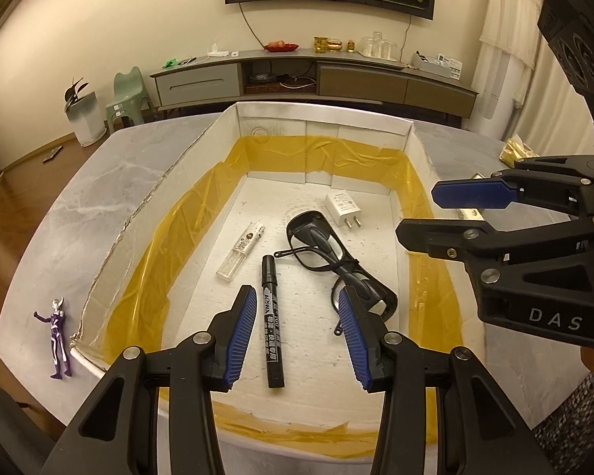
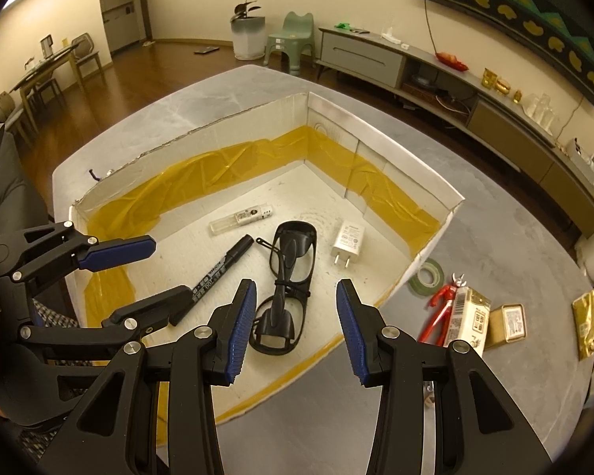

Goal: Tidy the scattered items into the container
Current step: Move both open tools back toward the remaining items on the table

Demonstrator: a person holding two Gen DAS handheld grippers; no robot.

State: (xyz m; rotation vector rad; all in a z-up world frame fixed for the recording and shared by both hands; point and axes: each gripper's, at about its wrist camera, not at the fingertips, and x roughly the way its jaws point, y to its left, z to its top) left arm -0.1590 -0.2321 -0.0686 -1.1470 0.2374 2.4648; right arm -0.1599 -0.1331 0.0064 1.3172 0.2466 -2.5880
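"DAS" stands in pale letters on the right hand-held gripper (image 1: 415, 213) body, at the frame's right edge.

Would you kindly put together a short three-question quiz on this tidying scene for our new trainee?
1. True or false: the black marker already lies inside the white box.
2. Which item remains on the table left of the box: A) charger, B) purple figure, C) glasses?
3. Fill in: the left tongs and right tongs are both ____.

Key: 1 true; 2 B; 3 open, holding nothing.
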